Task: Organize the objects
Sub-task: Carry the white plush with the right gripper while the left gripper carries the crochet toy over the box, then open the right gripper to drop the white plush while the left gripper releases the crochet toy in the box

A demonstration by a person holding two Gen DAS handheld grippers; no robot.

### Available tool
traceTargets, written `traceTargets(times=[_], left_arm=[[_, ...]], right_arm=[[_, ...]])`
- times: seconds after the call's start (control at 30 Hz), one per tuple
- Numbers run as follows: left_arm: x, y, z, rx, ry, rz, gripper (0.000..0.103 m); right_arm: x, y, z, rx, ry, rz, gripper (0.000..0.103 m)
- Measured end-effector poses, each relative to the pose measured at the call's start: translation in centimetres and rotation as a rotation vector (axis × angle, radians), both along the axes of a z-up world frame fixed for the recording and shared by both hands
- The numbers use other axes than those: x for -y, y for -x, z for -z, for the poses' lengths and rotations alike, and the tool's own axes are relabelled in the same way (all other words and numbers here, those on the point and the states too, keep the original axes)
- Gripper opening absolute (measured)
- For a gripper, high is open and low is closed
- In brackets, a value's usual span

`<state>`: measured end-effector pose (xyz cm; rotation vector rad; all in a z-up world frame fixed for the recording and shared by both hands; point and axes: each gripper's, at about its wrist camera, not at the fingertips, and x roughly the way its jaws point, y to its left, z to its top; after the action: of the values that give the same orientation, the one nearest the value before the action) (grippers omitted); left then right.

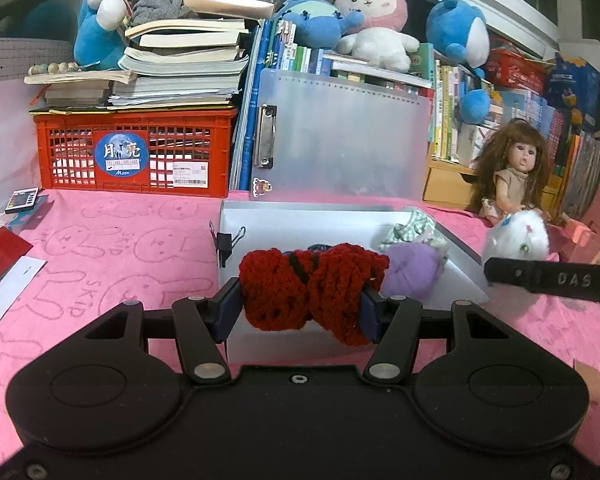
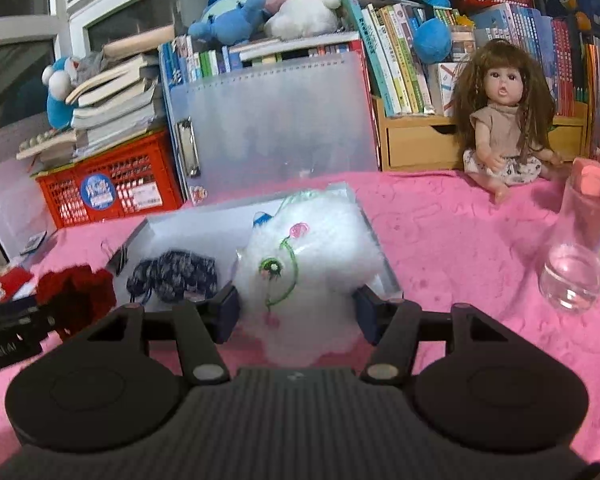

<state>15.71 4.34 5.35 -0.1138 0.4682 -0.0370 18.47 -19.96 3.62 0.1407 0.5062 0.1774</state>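
- Left wrist view, far left: papers and a small card at the frame edge, cut off; can't read them.
- Red crate w/ book stack on top, back left; round blue sticker on its front, text too small.
- Binder clip on the tray's left rim.
- White tray mid-table on the pink cloth; its near edge is hidden behind the left gripper.
- Left gripper: about half open, both pads pressing a red yarn bundle, held over the tray's near part. A dark item behind the yarn is mostly hidden.
- Purple ball and a checked cloth in the tray, right side, partly covered by the yarn.
- Right gripper's finger enters at the far right, rest cut off.
- Right wrist view: the yarn shows at the left edge, blurred. Dark blue yarn lies in the tray.
- Right gripper: about half open, pads against a white fluffy toy, over the tray's right part; toy hides the tray there.
- Doll sits back right; clear bottle at right edge, partly cut off.
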Motion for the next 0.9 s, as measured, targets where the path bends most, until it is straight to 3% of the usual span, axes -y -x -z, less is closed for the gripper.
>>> traceTargets(times=[0.23,0.63,0.9], left_arm=[[-0.1,-3.5,0.2,-0.052,0.011,-0.012,0.056],[1.2,-7.8,2.5,-0.157,0.019,-0.004,0.056],[1.4,-10.8,2.8,-0.170,-0.008,-0.039,0.056]], right_arm=[[0.4,-3.4,-0.4,-0.039,0.011,-0.014,0.062],[-1.9,-7.0,2.2,-0.140,0.070,-0.067,0.062],[-2.0,-9.2,2.2,-0.168,0.008,-0.086,0.062]])
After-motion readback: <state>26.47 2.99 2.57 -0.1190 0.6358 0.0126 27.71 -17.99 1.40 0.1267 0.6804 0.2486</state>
